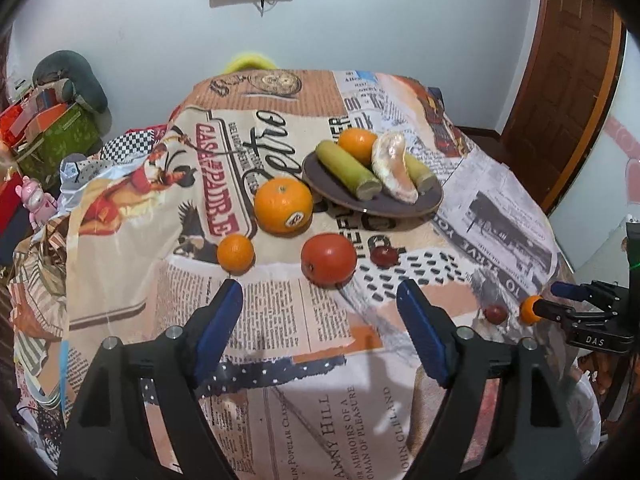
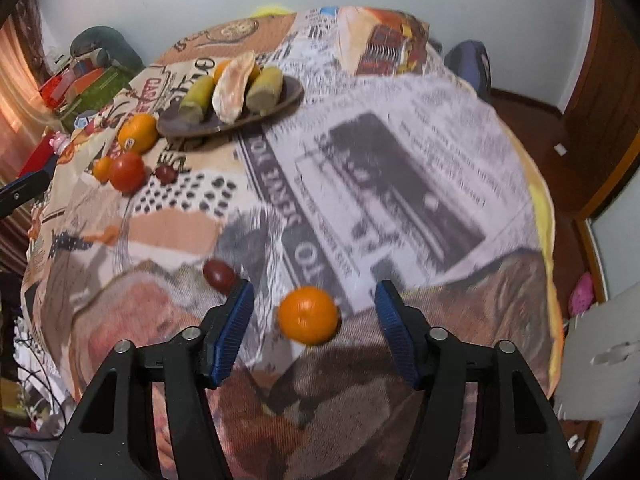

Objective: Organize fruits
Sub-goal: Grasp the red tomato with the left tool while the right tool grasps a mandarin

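A dark plate (image 1: 430, 196) (image 2: 294, 92) holds two green cane pieces, an orange and a peeled pomelo segment (image 1: 394, 166). In front of it lie a large orange (image 1: 283, 205), a small orange (image 1: 235, 253), a tomato (image 1: 328, 259) and a dark grape (image 1: 384, 256). My left gripper (image 1: 320, 300) is open and empty, just short of the tomato. My right gripper (image 2: 314, 304) is open with a small mandarin (image 2: 308, 315) (image 1: 529, 310) between its fingers, not touching them. A second grape (image 2: 218, 274) (image 1: 496, 314) lies beside its left finger.
The round table wears a newspaper-print cloth (image 2: 400, 160) that drops off at the edges. Boxes and toys (image 1: 48, 132) are stacked to the left. A wooden door (image 1: 560, 80) stands at the right, a wall behind the table.
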